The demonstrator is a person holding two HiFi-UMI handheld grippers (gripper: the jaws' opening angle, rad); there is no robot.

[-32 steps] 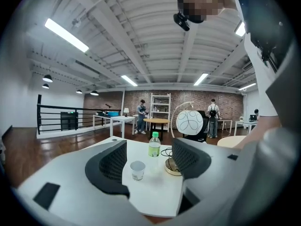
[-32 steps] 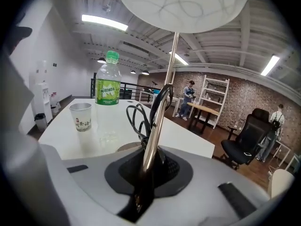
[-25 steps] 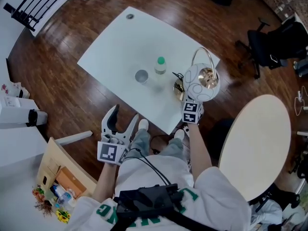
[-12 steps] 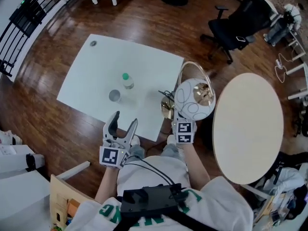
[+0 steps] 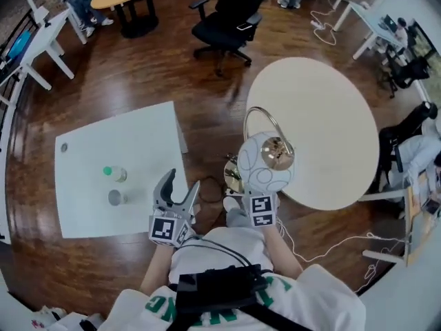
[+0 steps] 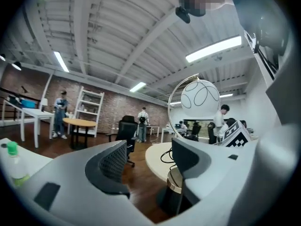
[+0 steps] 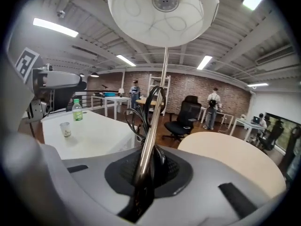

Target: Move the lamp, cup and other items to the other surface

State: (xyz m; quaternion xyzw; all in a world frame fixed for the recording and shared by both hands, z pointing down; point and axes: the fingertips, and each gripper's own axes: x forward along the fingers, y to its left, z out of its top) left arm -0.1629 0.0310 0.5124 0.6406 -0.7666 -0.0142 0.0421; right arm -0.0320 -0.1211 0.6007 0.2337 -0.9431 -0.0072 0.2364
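Lamp (image 5: pixel 265 165) pinched in right hand-held gripper (image 7: pixel 143 175), base partly hidden

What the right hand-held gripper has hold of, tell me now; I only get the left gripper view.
Observer: The right hand-held gripper is shut on the lamp, its jaws pinching the metal pole.
Operator: Report what's on the white table besides the bottle.
Observer: A cup stands near the bottle on the white table.
Operator: Give me the lamp's place against the round table.
Observer: In the head view, its base appears to hang over the floor, just short of the round table.
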